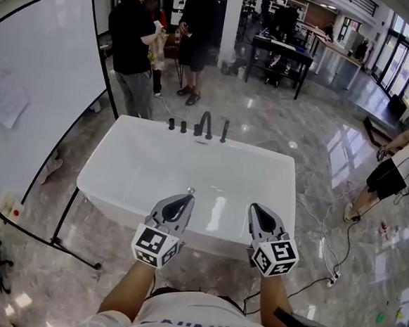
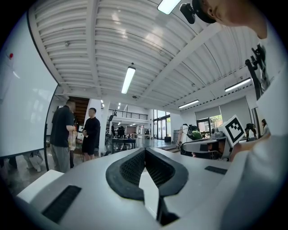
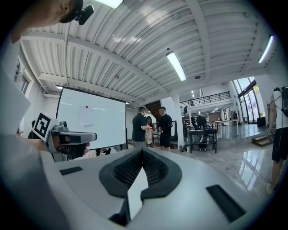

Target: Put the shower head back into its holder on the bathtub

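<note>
Over the near rim of the bathtub [image 1: 111, 191] I hold my left gripper [image 1: 185, 197] and right gripper [image 1: 256, 208] level, each pressed shut on nothing. On the far rim, just beside the spout [image 1: 205, 124], a slim dark stem stands upright. I judge it to be the shower head [image 1: 224, 131], standing as if in its holder. Done well, it sits fully down, not leaning. Its seating and the hose are too small to make out.
</note>
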{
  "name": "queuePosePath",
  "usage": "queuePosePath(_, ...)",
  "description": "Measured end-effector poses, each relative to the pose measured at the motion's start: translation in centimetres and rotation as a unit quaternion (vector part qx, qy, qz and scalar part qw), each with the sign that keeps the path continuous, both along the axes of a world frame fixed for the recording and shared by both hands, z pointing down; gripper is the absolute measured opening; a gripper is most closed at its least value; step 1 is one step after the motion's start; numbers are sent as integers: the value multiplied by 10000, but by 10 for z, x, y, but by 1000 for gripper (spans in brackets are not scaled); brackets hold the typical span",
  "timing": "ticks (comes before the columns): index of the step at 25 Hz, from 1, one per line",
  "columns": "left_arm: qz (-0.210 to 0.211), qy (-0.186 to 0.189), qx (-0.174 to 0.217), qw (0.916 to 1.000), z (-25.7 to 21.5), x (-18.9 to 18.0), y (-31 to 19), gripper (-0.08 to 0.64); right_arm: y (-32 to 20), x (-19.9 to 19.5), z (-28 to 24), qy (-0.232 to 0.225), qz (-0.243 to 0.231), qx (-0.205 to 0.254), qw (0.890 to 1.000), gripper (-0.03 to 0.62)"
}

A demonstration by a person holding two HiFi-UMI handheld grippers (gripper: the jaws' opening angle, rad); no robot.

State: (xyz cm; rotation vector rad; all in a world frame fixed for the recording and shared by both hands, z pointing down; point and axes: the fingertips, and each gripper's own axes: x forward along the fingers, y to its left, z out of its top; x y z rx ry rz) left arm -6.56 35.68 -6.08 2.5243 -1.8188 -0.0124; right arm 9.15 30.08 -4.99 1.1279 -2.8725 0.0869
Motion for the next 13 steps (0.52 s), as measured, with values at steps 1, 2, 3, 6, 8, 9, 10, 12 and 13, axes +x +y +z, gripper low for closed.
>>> queuePosePath(1, 16, 3, -9, 10000, 1, -2, -1, 18, -1, -2, 1, 3, 3, -11, 10000, 11)
queuePosePath(2, 32, 1, -20, 10000, 1, -3, -1, 18, -1, -5, 1, 2, 5, -18, 10000, 11)
queuePosePath(3, 47, -2, -33, 10000, 0, -5, -1, 18, -1, -8, 0, 1, 2, -20, 10000, 11)
queuePosePath(6, 77, 5, -58, 10000, 1, -9, -1, 18, 0, -18, -2, 16, -53, -9, 10000, 11)
queuePosePath(8, 87, 27, -78, 9999, 4, -11, -1, 18, 2, -22, 0, 38, -94, -22, 9999, 11)
queuePosePath(9, 91, 35, -85, 9999, 5, -11, -1, 18, 3, -24, 2, 48, -104, -31, 9999, 11)
queuePosePath(10, 96, 41, -88, 9999, 5, -11, 0, 18, 5, -24, 3, 57, -110, -39, 9999, 11)
queuePosePath(12, 107, 46, -86, 9999, 6, -10, 2, 18, 8, -25, 4, 70, -116, -45, 9999, 11)
queuePosePath(13, 111, 46, -84, 9999, 6, -9, 4, 18, 9, -25, 4, 76, -119, -45, 9999, 11)
